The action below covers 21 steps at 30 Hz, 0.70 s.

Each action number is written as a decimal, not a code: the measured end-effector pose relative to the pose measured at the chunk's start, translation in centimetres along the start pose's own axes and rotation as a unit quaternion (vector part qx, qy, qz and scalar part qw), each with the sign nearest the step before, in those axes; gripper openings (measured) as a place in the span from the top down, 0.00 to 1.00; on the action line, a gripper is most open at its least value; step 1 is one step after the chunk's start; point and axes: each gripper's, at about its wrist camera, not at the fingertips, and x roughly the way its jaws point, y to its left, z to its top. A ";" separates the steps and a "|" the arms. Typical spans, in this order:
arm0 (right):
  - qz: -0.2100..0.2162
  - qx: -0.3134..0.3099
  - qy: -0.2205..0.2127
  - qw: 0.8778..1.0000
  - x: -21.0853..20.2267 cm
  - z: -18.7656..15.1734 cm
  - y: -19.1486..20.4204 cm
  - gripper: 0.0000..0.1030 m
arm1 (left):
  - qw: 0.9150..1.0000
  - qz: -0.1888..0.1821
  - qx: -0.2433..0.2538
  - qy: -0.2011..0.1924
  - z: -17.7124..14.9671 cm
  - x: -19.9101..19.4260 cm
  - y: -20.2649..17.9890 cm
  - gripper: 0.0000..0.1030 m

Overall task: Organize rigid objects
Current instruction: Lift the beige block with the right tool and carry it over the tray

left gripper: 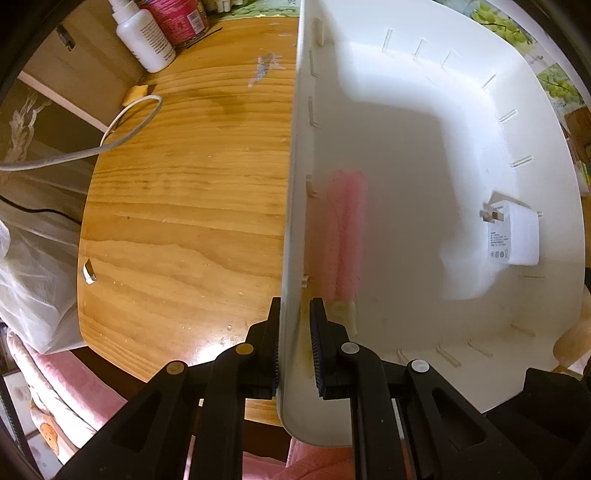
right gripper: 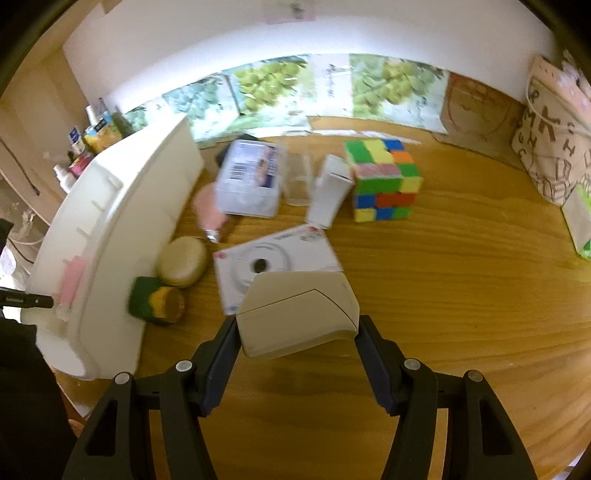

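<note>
Wooden tabletop [left gripper: 184,192] with visible grain, a pale scuff near its far edge and a small chipped notch [left gripper: 88,271] at its left rim. At the far left corner stand a white plastic bottle [left gripper: 144,37] and, just beside it, a red-labelled container [left gripper: 177,18]. A white cable [left gripper: 122,125] loops over the table edge; a small yellow scrap [left gripper: 135,94] lies near it. Beyond the left rim, a translucent plastic bag [left gripper: 29,280] rests above pink fabric [left gripper: 70,391]. Along the rear wall [right gripper: 295,33], panels printed with green fruit [right gripper: 273,85] stand upright; a lettered fabric bag [right gripper: 554,144] sits at the far right.
</note>
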 end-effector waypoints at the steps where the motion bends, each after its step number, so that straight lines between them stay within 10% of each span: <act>1: 0.001 -0.003 -0.002 1.000 -0.2 0.0 0.5 0.38 | 1.000 -0.001 0.002 -0.001 0.0 0.0 -0.1 0.86; 21: 0.038 -0.110 -0.072 0.991 -7.1 2.6 12.9 0.38 | 0.998 -0.019 0.053 -0.011 0.5 -0.1 -0.9 0.87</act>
